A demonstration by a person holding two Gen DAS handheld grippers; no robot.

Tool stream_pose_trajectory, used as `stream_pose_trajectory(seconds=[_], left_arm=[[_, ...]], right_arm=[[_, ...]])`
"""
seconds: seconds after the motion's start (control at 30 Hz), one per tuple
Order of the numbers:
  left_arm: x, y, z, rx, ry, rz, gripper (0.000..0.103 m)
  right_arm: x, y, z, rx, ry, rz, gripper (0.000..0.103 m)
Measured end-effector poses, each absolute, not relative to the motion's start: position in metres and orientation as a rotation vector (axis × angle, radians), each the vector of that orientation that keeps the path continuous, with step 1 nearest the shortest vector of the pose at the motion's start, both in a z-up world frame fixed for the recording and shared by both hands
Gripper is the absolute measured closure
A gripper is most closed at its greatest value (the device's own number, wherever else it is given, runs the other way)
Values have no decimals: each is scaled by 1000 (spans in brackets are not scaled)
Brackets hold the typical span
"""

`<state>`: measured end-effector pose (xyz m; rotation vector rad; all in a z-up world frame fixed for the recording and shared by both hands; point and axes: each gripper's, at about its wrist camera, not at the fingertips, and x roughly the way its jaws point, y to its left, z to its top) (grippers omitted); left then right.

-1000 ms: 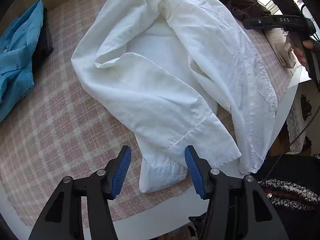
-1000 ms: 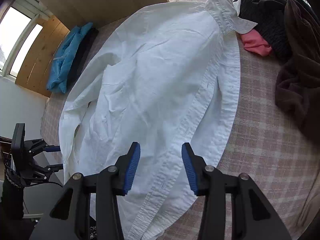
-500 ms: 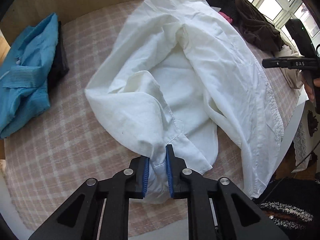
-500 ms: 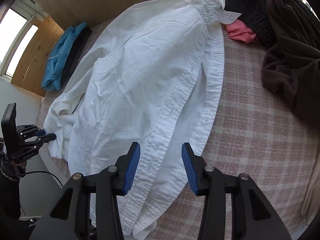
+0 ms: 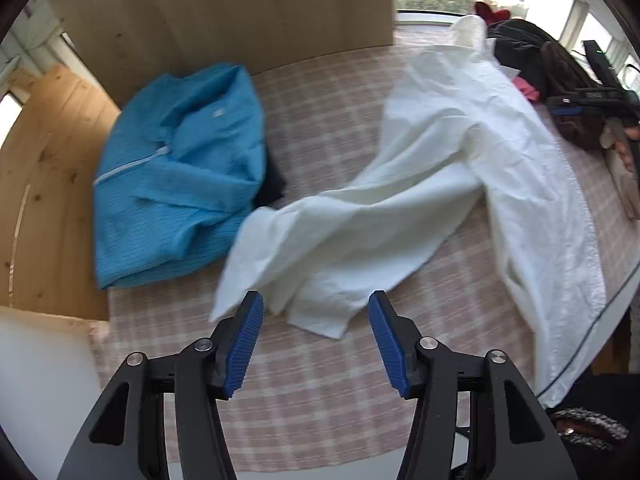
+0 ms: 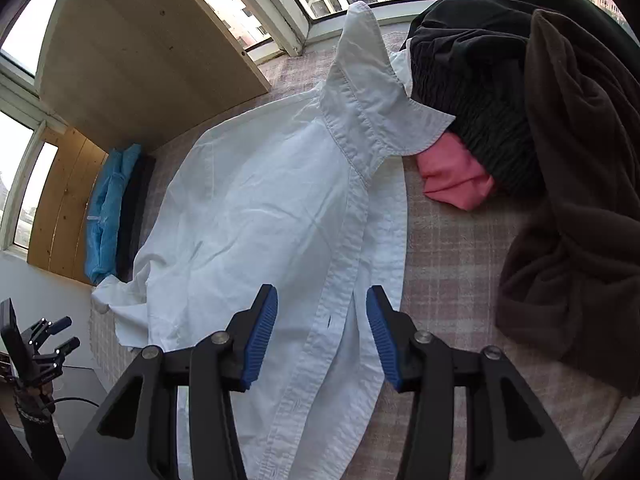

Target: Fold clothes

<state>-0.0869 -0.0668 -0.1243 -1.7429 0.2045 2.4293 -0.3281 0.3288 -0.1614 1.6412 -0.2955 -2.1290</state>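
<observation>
A white button shirt (image 5: 472, 168) lies face down along the checked table, collar toward the window. One sleeve (image 5: 352, 236) stretches out sideways to the left, its cuff (image 5: 320, 316) just beyond my left gripper (image 5: 316, 340), which is open and holds nothing. In the right wrist view the shirt (image 6: 260, 208) fills the middle, with its collar (image 6: 368, 92) standing up. My right gripper (image 6: 322, 336) is open above the button placket (image 6: 340, 280). The left gripper (image 6: 48, 340) shows small at the lower left.
A folded blue garment (image 5: 180, 184) on a dark one sits at the left by the wooden panel (image 5: 224, 20). A pile of black, brown (image 6: 580, 200) and pink clothes (image 6: 456, 176) lies to the right. The table's front edge (image 5: 320, 468) is close below.
My left gripper shut on the sleeve cuff, pulled the sleeve out to the left, then opened and let it drop. The right gripper moved up along the placket toward the collar.
</observation>
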Motion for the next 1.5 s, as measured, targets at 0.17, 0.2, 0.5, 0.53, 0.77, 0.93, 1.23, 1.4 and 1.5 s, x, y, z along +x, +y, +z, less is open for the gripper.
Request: stream_pose_trajectory(seconds=[0.17, 0.2, 0.5, 0.53, 0.77, 0.93, 1.23, 1.4, 1.5], left_arm=[[-116, 38, -156, -1730, 78, 2180, 45], [-122, 53, -166, -1754, 98, 2154, 45], [-141, 82, -174, -1755, 147, 2176, 91], [-142, 77, -166, -1749, 175, 2217, 91], [-124, 65, -131, -1741, 180, 2300, 59], [-98, 100, -138, -1721, 135, 2247, 59], [-65, 216, -167, -1706, 131, 2042, 44], [-75, 253, -197, -1769, 217, 2104, 42], [-76, 259, -209, -1798, 235, 2152, 41]], right_arm=[[-360, 313, -188, 1694, -348, -2048, 57], [-364, 310, -192, 1707, -331, -2043, 57], [-373, 297, -180, 1557, -218, -1984, 100], [-377, 296, -173, 1540, -191, -2011, 100], [-408, 308, -177, 1671, -87, -2033, 53], [-427, 320, -191, 1688, -177, -2069, 53], [-431, 310, -198, 1634, -128, -2063, 95], [-427, 317, -178, 1559, -163, -2064, 101], [-424, 324, -174, 1581, -183, -2065, 92]])
